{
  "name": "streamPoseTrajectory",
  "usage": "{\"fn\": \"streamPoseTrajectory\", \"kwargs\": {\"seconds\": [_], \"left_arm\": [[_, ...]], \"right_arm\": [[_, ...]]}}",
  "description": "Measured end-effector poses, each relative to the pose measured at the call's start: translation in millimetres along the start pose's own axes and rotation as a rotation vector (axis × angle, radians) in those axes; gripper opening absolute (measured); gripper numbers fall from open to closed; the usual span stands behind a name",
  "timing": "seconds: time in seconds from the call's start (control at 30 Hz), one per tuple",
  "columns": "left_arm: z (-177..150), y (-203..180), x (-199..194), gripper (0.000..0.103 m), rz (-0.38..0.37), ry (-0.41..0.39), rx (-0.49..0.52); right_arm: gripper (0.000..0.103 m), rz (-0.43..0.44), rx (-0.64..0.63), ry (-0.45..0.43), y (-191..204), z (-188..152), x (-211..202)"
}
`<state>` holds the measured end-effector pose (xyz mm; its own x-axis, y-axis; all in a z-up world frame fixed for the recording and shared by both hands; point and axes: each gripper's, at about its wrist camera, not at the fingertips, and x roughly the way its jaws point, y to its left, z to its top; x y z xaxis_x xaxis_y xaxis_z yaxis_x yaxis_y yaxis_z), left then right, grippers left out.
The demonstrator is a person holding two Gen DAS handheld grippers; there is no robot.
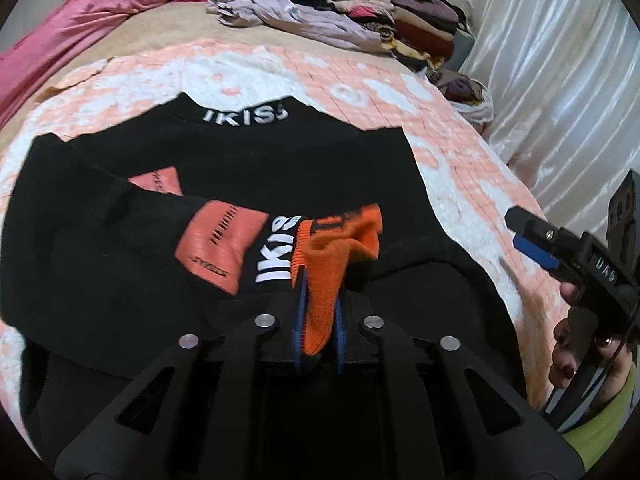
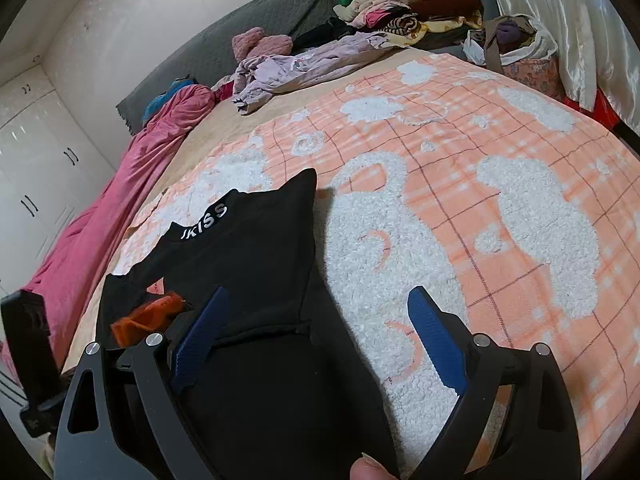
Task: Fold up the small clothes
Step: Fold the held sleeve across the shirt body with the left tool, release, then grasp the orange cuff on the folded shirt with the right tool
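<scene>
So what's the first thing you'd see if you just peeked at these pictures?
The bright orange cuff jumps out first: the left gripper pinches it shut right in front of the camera, above the black sweater spread on the bed. Next comes the peach blanket with fluffy white patches under it all. The right gripper hangs open over the sweater's edge, and piled clothes sit far at the head of the bed.

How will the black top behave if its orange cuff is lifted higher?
Probably floppy: the black top lies limp and creased on the blanket. The orange cuff, pinched in the left hand-held gripper, already sags, so the sleeve would likely trail. It looks light and unlikely to slip.
</scene>
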<state>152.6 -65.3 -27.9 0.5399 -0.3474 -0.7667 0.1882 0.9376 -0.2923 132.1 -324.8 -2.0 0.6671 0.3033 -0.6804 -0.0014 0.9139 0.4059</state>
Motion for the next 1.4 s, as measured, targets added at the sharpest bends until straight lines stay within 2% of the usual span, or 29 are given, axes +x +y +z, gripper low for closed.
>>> {"fn": "streamPoseTrajectory", "kwargs": {"seconds": [0.13, 0.2, 0.33, 0.5, 0.6, 0.73, 0.8, 0.97, 1.17, 1.23, 1.3, 1.33, 1.4], "left_arm": [[-5, -2, 5, 0.013, -0.01, 0.023, 0.015], [-9, -4, 5, 0.022, -0.028, 0.035, 0.023], [-16, -13, 1, 0.025, -0.04, 0.049, 0.056], [-27, -14, -17, 0.028, -0.061, 0.049, 0.071], [-31, -8, -34, 0.032, -0.035, 0.021, 0.083], [-33, 9, -54, 0.04, 0.032, -0.017, 0.075], [-33, 19, -61, 0.053, 0.067, -0.031, 0.06], [-32, 44, -73, 0.061, 0.14, -0.051, 0.015], [-34, 64, -86, 0.066, 0.153, -0.07, -0.035], [-34, 67, -88, 0.066, 0.156, -0.075, -0.041], [-34, 71, -89, 0.066, 0.159, -0.077, -0.051], [-34, 73, -89, 0.066, 0.159, -0.077, -0.055], [-34, 75, -90, 0.066, 0.159, -0.08, -0.06]], "right_arm": [[0.091, 0.003, -0.002, 0.001, 1, 0, 0], [0.091, 0.005, -0.009, 0.003, 2, 0, 1], [0.091, 0.015, -0.025, 0.011, 8, -1, 2], [0.091, 0.072, -0.079, 0.058, 26, -8, 10], [0.091, 0.129, -0.104, 0.106, 42, -14, 18], [0.091, 0.146, -0.168, 0.152, 65, -24, 27], [0.091, 0.148, -0.191, 0.173, 73, -29, 32], [0.091, 0.154, -0.228, 0.235, 91, -41, 47], [0.09, 0.155, -0.25, 0.278, 103, -44, 65], [0.084, 0.162, -0.252, 0.292, 105, -44, 71], [0.068, 0.162, -0.263, 0.303, 110, -45, 75], [0.064, 0.167, -0.266, 0.307, 111, -46, 77], [0.041, 0.168, -0.276, 0.311, 115, -47, 79]]}}
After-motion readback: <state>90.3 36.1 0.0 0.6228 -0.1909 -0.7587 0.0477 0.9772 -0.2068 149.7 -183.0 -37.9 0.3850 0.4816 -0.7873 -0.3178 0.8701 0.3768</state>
